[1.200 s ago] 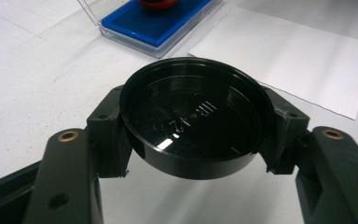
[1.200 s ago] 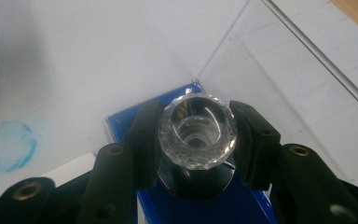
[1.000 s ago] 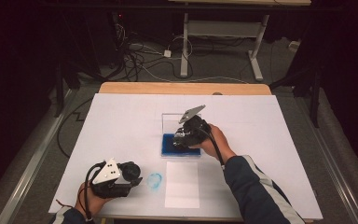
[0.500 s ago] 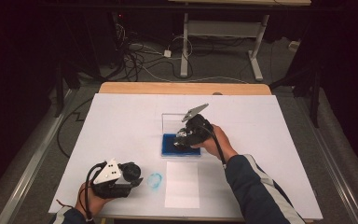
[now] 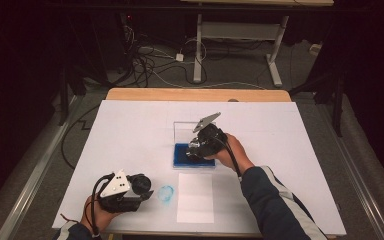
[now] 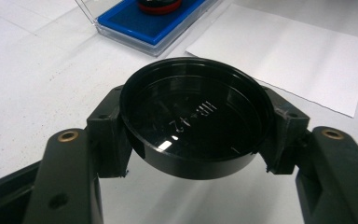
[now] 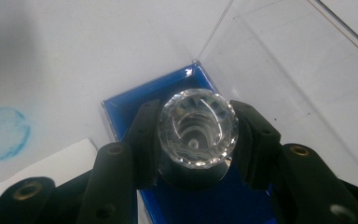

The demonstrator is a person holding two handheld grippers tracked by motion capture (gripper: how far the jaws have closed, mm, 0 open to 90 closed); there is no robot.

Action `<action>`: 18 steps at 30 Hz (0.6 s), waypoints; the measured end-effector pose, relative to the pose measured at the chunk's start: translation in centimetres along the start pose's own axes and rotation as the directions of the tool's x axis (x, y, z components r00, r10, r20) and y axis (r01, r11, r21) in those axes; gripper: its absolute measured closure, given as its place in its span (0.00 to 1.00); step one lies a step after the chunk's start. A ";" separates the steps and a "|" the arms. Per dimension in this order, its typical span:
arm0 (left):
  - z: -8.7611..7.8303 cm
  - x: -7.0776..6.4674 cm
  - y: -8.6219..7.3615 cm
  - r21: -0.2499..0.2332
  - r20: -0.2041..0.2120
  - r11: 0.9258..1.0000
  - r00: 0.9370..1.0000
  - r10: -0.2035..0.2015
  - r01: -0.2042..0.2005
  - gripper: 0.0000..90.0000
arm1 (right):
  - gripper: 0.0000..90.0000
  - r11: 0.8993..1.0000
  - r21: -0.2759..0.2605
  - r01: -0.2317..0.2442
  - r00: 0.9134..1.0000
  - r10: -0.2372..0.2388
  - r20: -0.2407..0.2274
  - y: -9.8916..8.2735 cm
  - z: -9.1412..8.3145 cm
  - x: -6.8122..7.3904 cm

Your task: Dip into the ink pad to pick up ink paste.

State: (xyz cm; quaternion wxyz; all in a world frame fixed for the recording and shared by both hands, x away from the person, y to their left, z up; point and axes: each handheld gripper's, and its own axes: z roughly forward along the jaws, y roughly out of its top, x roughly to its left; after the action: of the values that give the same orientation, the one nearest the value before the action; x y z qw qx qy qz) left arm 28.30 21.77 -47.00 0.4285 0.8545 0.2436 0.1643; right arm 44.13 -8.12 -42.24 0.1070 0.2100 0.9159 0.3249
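Note:
My right gripper (image 5: 196, 150) (image 7: 198, 137) is shut on a stamp with a faceted clear knob (image 7: 198, 124), and holds it down on the blue ink pad (image 5: 181, 159) (image 7: 131, 105). The pad sits in a clear case whose lid (image 5: 184, 131) (image 7: 279, 60) stands open behind it. Near the table's front left, my left gripper (image 5: 147, 192) (image 6: 193, 137) is shut on a round black cap (image 6: 193, 116), hollow side up. In the left gripper view, the ink pad (image 6: 154, 25) lies farther off with the stamp's dark base (image 6: 158, 4) on it.
A white sheet of paper (image 5: 195, 197) (image 6: 289, 51) lies in front of the ink pad. A round blue ink mark (image 5: 166, 193) (image 7: 2, 133) is on the white table cover (image 5: 130, 130) between the left gripper and the sheet. Cables and desk legs are on the floor beyond the table.

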 end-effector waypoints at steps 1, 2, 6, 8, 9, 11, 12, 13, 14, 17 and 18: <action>0.0 0.0 0.0 0.000 0.001 1.000 1.000 0.000 0.000 0.40 | 0.63 1.000 0.001 0.008 1.000 -0.008 0.002 0.0 0.0 0.0; 0.0 0.0 0.0 0.000 0.001 1.000 1.000 0.000 0.000 0.40 | 0.63 1.000 0.005 0.011 1.000 -0.011 0.010 0.1 0.0 0.2; 0.0 0.0 0.0 0.001 0.002 1.000 1.000 0.000 0.000 0.40 | 0.63 1.000 0.007 0.016 1.000 -0.016 0.015 0.0 0.0 0.3; 0.0 0.0 0.0 0.000 0.002 1.000 1.000 0.000 0.000 0.40 | 0.63 1.000 0.003 0.012 1.000 -0.012 0.016 0.0 0.0 0.2; 0.0 0.0 0.0 0.000 0.001 1.000 1.000 0.000 0.000 0.40 | 0.63 1.000 0.002 0.018 1.000 -0.018 0.018 0.0 0.0 0.2; 0.0 0.0 0.0 0.001 0.002 1.000 1.000 0.000 0.000 0.40 | 0.63 1.000 0.006 0.016 1.000 -0.016 0.021 0.0 0.0 0.3; 0.0 0.0 0.0 0.002 0.003 1.000 1.000 0.000 0.000 0.40 | 0.63 1.000 0.011 0.022 1.000 -0.022 0.022 0.0 0.0 0.3; 0.0 0.0 0.0 0.002 0.003 1.000 1.000 0.001 -0.001 0.40 | 0.63 1.000 0.010 0.026 0.999 -0.026 0.023 0.0 0.0 0.3; 0.0 0.0 0.0 0.002 0.003 1.000 1.000 0.000 0.000 0.40 | 0.63 1.000 0.010 0.023 0.999 -0.024 0.023 0.0 0.0 0.4; 0.0 0.0 0.0 0.000 0.002 1.000 1.000 0.000 0.000 0.40 | 0.63 1.000 0.005 0.021 0.999 -0.021 0.025 0.0 0.0 0.4; 0.0 0.0 0.0 0.000 0.002 1.000 1.000 -0.001 0.001 0.40 | 0.63 1.000 0.000 0.027 0.999 -0.027 0.026 -0.1 0.0 0.4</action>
State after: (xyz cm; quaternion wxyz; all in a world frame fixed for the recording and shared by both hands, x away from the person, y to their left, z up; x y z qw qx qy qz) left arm 28.29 21.74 -46.99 0.4290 0.8544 0.2435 0.1631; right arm 43.75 -8.00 -42.36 0.1233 0.2018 0.9171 0.3208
